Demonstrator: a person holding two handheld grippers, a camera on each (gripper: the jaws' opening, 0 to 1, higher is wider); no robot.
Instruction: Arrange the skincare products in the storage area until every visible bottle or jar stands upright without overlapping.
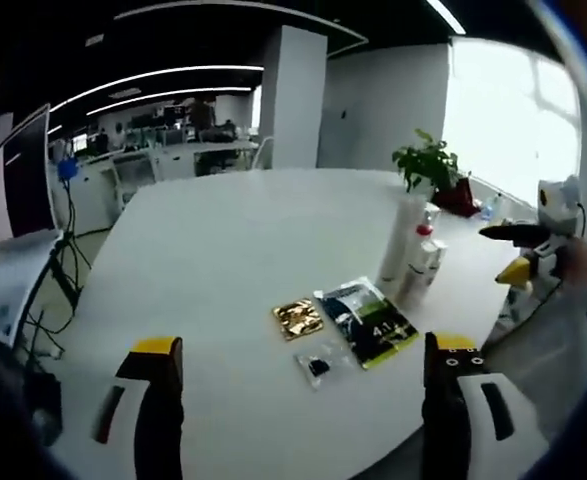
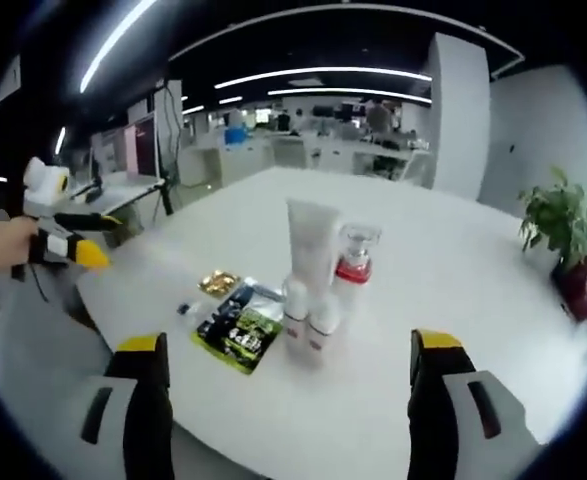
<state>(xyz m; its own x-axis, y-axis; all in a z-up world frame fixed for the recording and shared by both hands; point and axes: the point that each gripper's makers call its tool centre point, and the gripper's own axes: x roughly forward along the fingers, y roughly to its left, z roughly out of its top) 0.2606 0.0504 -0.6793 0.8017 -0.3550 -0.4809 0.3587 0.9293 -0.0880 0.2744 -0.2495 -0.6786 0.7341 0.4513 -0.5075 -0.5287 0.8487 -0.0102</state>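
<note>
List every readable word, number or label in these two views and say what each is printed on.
"4 1" or similar, uncertain: large pale figures on the dark green-edged sachet.
Gold sachet: no print can be made out.
Small clear packet: too small to read.
White tube, two small white bottles and red-collared bottle: labels blurred, nothing legible.
Monitor: blank.

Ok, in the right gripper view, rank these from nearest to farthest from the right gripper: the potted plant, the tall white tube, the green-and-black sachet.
1. Green-and-black sachet, lying flat, left of the bottles.
2. Tall white tube, upright behind the small bottles.
3. Potted plant, far right table edge.
</note>
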